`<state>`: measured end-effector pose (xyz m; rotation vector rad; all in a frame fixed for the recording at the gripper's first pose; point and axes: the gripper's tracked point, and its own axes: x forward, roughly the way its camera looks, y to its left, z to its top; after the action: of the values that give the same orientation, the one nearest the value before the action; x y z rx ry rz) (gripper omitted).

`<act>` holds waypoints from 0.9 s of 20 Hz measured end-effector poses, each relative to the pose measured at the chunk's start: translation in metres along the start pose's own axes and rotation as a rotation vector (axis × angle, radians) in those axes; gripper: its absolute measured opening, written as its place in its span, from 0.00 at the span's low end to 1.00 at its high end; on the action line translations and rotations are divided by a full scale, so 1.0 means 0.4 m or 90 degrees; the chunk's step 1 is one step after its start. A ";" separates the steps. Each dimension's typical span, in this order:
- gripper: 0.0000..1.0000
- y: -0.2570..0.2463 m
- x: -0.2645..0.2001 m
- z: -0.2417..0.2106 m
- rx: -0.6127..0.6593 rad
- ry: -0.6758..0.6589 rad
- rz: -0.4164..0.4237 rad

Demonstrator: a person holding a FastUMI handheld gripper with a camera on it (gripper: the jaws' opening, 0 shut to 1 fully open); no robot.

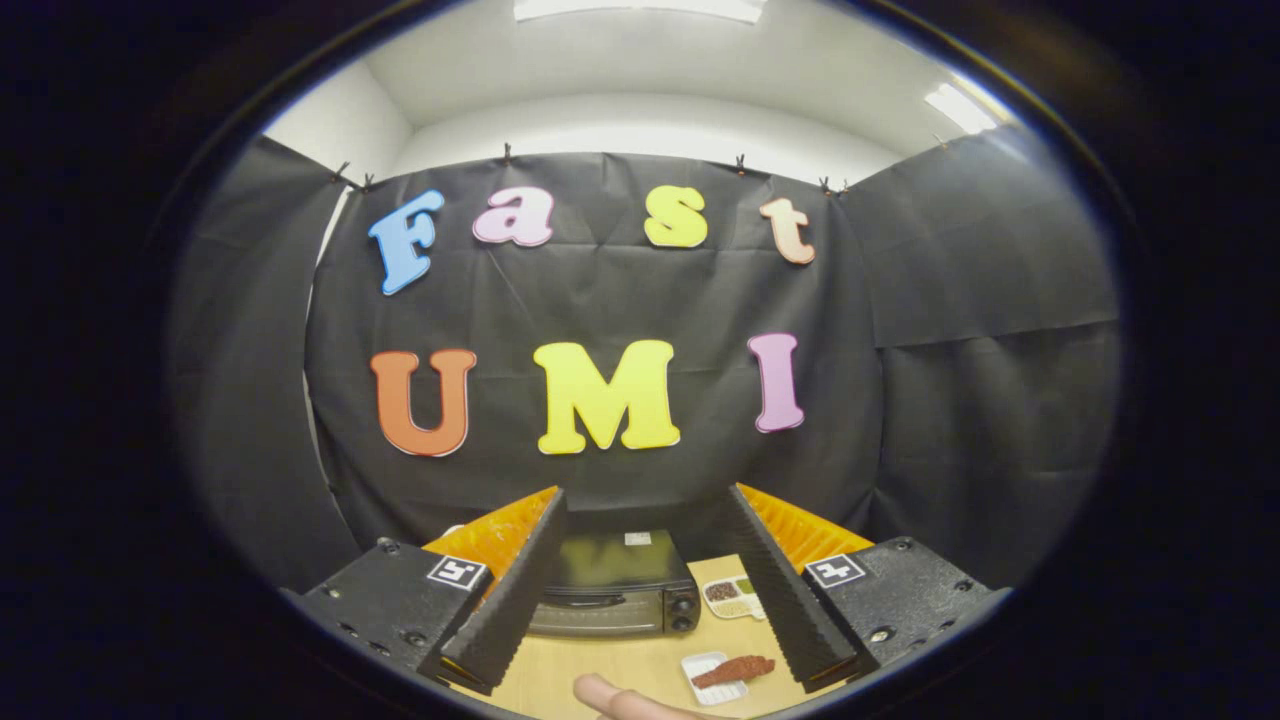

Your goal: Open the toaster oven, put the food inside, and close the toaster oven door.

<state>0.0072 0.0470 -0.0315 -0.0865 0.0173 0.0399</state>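
One toaster oven [617, 583] stands on the wooden table [610, 668], dark, with its glass door shut and two round knobs stacked at its right front corner. It sits just ahead of the gripper [646, 505], framed between the two fingers, which spread wide apart with nothing held between them; the jaws are open.

Two small trays lie on the table to the right of the oven. The nearer one is a white tray [712, 679] carrying a single piece of reddish-brown food [736, 669], which overhangs the tray's right edge and reaches close to the inner side of the right finger. This food lies between the fingers, nearer than the oven and well apart from it. The farther tray [734, 597] is divided into compartments holding bits in brown, green and pale tones; it rests just beside the oven's right side, close against the right finger.

One fingertip [612, 698] of a person pokes in over the near table edge, just left of the white tray.
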 end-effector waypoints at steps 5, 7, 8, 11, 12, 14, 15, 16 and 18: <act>1.00 0.062 0.137 -0.136 0.008 0.058 0.028; 1.00 0.096 0.208 -0.210 0.002 0.089 0.054; 1.00 0.106 0.241 -0.248 -0.005 0.105 0.061; 1.00 0.136 0.326 -0.359 -0.034 0.143 0.074; 1.00 0.151 0.346 -0.390 -0.039 0.154 0.084; 1.00 0.176 0.372 -0.443 -0.026 0.168 0.098; 1.00 0.194 0.387 -0.470 -0.027 0.172 0.104; 1.00 0.212 0.402 -0.498 -0.033 0.178 0.112; 1.00 0.230 0.438 -0.558 -0.047 0.201 0.109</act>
<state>0.1751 0.1261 -0.2652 -0.1641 0.3384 0.1985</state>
